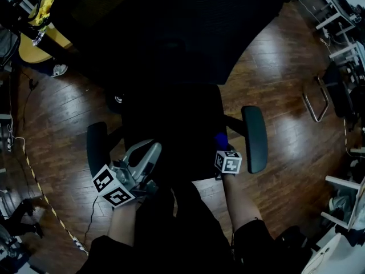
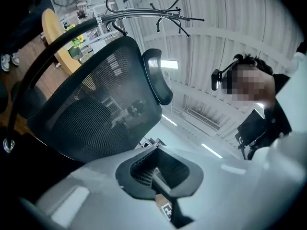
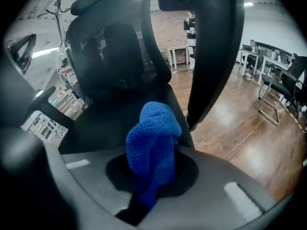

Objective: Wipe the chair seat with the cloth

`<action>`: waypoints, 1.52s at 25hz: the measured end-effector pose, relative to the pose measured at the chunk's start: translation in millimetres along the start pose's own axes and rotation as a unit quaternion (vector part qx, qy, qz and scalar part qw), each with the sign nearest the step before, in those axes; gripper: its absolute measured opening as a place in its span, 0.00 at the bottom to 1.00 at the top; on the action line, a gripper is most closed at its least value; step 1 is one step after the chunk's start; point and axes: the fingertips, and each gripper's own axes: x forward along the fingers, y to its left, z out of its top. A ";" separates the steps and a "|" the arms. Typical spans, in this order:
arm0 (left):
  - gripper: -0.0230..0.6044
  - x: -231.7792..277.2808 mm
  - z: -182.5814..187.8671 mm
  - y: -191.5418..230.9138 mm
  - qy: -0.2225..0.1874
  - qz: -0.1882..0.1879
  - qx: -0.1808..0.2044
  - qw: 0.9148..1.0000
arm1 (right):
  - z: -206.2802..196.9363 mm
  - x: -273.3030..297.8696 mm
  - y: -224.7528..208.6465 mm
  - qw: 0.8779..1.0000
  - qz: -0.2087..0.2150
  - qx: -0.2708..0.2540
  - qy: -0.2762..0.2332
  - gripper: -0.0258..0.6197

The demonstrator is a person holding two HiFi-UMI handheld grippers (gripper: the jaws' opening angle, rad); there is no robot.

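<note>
My right tongs (image 3: 154, 176) pinch a bunched blue terry cloth (image 3: 152, 140), its looped pile standing just ahead of their tips. The dark padded chair seat (image 1: 171, 130) lies directly beyond them. My left tongs (image 2: 158, 169), pressed together and empty, tilt up toward the curved black mesh backrest (image 2: 96, 109). I judge the wiping barely begun: cloth gripped, most of the matte seat still to cover.

Readable text: none in any view.
Left cube (image 1: 114, 188): black-and-white square marker patterns only, no letters or digits.
Right cube (image 1: 228, 162): the same kind of pattern, no lettering.
</note>
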 end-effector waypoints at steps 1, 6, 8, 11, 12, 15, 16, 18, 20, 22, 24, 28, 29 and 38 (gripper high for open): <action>0.02 -5.8 3.6 2.1 -0.007 0.005 0.001 1.000 | 1.3 0.7 10.1 1.000 0.012 -0.006 0.002 0.09; 0.02 -45.8 25.0 14.8 -0.046 0.039 0.007 0.998 | -1.5 19.8 115.9 0.992 0.115 -0.058 0.021 0.09; 0.02 -65.0 33.7 17.3 -0.059 0.052 0.012 0.997 | -16.6 30.0 171.2 0.982 0.163 -0.084 0.037 0.09; 0.02 -95.0 44.2 26.1 -0.075 0.077 0.016 0.994 | -36.2 38.5 256.8 0.966 0.228 -0.102 0.060 0.09; 0.02 -102.7 46.5 29.7 -0.078 0.086 0.017 0.993 | -43.2 41.0 281.3 0.960 0.248 -0.106 0.069 0.09; 0.02 -120.5 50.8 37.8 -0.089 0.112 0.018 0.990 | -66.0 47.9 336.7 0.942 0.293 -0.129 0.099 0.09; 0.02 -126.0 50.7 38.5 -0.093 0.120 0.018 0.988 | -73.3 48.4 349.5 0.937 0.305 -0.136 0.107 0.09; 0.02 -136.7 49.0 36.0 -0.100 0.130 0.018 0.986 | -86.6 45.6 369.2 0.927 0.324 -0.144 0.119 0.09; 0.02 -147.4 47.1 32.3 -0.103 0.135 0.017 0.985 | -102.7 41.2 381.7 0.919 0.338 -0.153 0.133 0.09; 0.02 -157.4 46.3 31.6 -0.104 0.140 0.016 0.985 | -118.0 39.5 384.9 0.912 0.346 -0.170 0.138 0.09; 0.02 -165.7 47.0 31.7 -0.107 0.144 0.016 0.984 | -124.0 38.5 382.9 0.910 0.350 -0.181 0.128 0.09; 0.02 -169.4 47.0 29.9 -0.103 0.140 0.015 0.985 | -129.4 33.1 361.9 0.917 0.317 -0.212 0.119 0.09; 0.02 -166.9 46.6 29.9 -0.100 0.137 0.014 0.985 | -130.7 32.4 349.4 0.921 0.303 -0.216 0.119 0.09; 0.02 -96.9 27.8 32.3 -0.042 0.068 0.005 0.997 | -103.7 12.9 161.1 0.977 0.135 -0.132 0.100 0.09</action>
